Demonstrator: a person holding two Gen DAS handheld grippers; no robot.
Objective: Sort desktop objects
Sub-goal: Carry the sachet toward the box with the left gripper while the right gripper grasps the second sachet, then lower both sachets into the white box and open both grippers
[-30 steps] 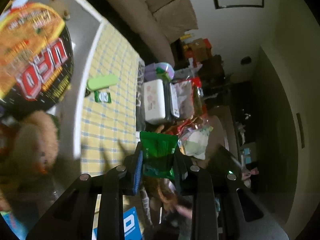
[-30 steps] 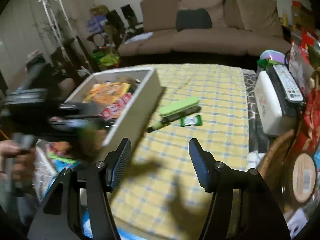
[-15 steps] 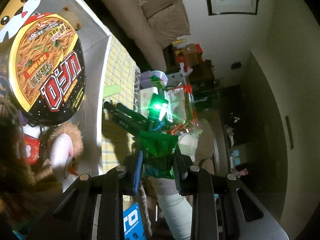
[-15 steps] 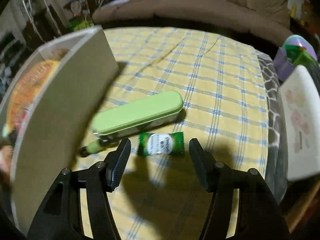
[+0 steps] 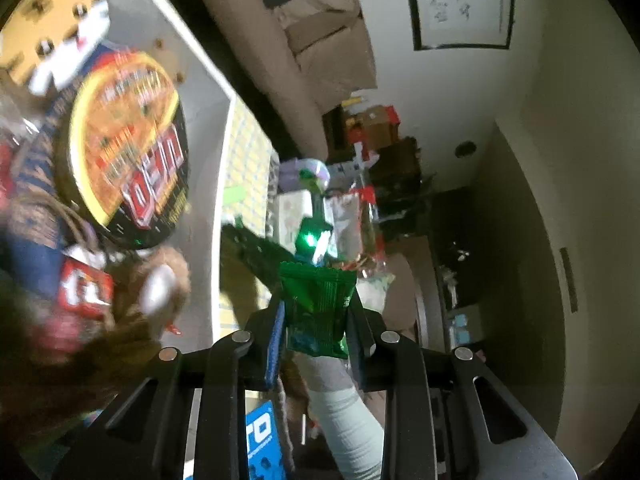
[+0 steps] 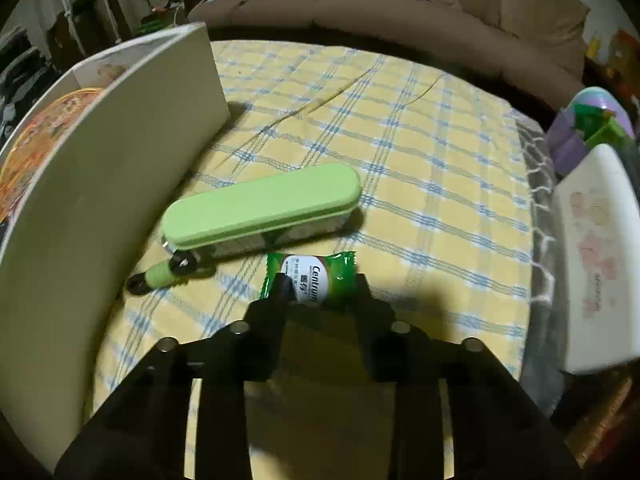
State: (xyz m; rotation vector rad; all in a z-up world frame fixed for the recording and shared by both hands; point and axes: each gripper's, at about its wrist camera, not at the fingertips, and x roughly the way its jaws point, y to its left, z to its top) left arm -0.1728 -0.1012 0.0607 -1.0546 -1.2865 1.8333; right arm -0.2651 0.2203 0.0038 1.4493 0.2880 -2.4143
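Observation:
In the left wrist view my left gripper [image 5: 316,320] is shut on a green sachet [image 5: 316,300], held in the air beside the white box [image 5: 208,92]. The box holds a noodle bowl [image 5: 128,152] and a plush toy [image 5: 156,280]. In the right wrist view my right gripper [image 6: 320,288] points down at the yellow checked cloth [image 6: 420,168]. Its jaws are closing on a green Centrum sachet [image 6: 312,276], one finger at each end and touching it. A light green case [image 6: 260,208] lies just beyond, with a green-handled tool [image 6: 160,276] at its left end.
The white box wall [image 6: 120,152] stands close on the left of the right gripper. A white tissue box [image 6: 596,256] and a purple container [image 6: 584,128] sit at the cloth's right edge. A brown sofa [image 6: 400,12] runs behind the table.
My right gripper came down onto the cloth over the Centrum sachet and its jaws narrowed onto it. My left gripper slid sideways along the box, keeping hold of its green sachet.

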